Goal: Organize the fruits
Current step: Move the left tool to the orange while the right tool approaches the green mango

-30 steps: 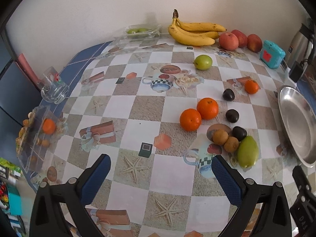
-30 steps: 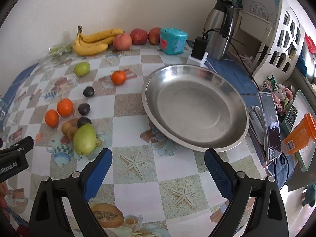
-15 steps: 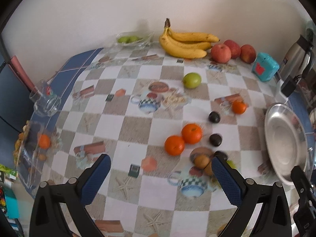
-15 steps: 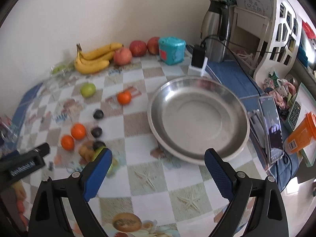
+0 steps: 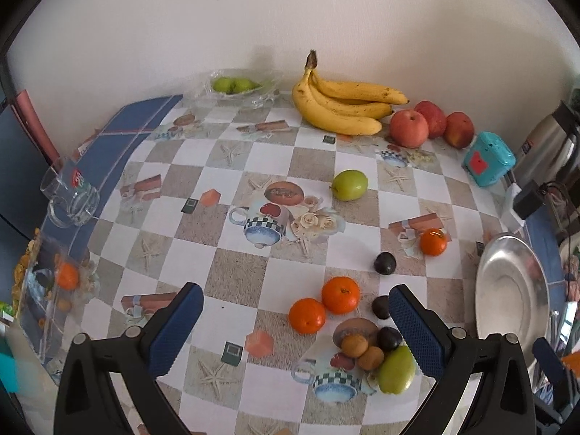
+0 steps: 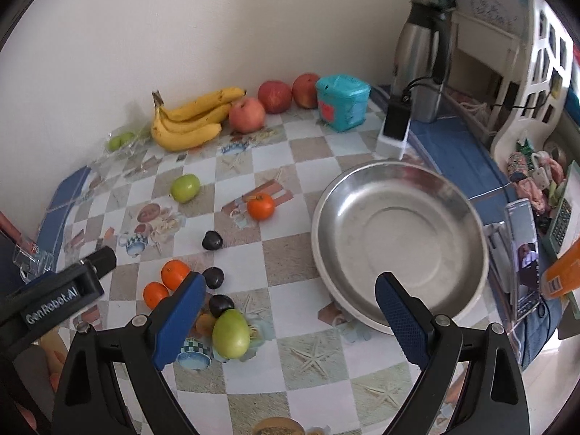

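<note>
Blue-padded left claw [image 5: 295,320] gapes wide, holding nothing; right claw [image 6: 290,306] likewise wide and empty above the table.

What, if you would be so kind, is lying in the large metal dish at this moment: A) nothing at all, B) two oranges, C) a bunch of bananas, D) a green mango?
A: in the right wrist view the metal dish shows only its bare, shiny inside, with all the fruit lying outside it on the table.
</note>
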{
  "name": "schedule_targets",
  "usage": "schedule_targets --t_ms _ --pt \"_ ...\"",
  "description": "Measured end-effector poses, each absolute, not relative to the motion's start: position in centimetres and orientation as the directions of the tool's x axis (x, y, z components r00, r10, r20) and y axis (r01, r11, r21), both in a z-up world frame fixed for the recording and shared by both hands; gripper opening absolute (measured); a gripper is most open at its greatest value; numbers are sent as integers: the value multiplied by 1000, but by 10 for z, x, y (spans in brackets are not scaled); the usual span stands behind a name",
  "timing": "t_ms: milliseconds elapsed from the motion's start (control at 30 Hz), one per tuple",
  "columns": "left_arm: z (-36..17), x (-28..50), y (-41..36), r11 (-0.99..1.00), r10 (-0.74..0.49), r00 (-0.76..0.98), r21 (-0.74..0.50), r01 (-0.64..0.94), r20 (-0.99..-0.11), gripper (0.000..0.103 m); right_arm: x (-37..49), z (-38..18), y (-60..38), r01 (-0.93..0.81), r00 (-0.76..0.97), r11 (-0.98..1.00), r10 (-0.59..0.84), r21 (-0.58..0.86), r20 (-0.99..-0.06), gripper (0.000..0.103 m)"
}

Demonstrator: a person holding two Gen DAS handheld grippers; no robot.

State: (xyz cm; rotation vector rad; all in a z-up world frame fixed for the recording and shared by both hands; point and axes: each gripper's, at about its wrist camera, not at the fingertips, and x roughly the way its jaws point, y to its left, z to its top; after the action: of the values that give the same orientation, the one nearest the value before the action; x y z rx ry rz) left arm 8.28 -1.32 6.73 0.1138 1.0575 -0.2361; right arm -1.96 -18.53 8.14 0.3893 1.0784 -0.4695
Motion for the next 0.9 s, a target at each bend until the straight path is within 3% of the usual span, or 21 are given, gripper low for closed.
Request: schedule_targets --t_ms 367,900 --pt "15 103 0 977 -61 386 25 213 -920 103 8 50 -186 533 349 842 -130 82 -928 95" --pt "3 96 7 980 -137 364 -72 187 -921 103 -4 16 -161 492 334 854 -5 170 -943 95"
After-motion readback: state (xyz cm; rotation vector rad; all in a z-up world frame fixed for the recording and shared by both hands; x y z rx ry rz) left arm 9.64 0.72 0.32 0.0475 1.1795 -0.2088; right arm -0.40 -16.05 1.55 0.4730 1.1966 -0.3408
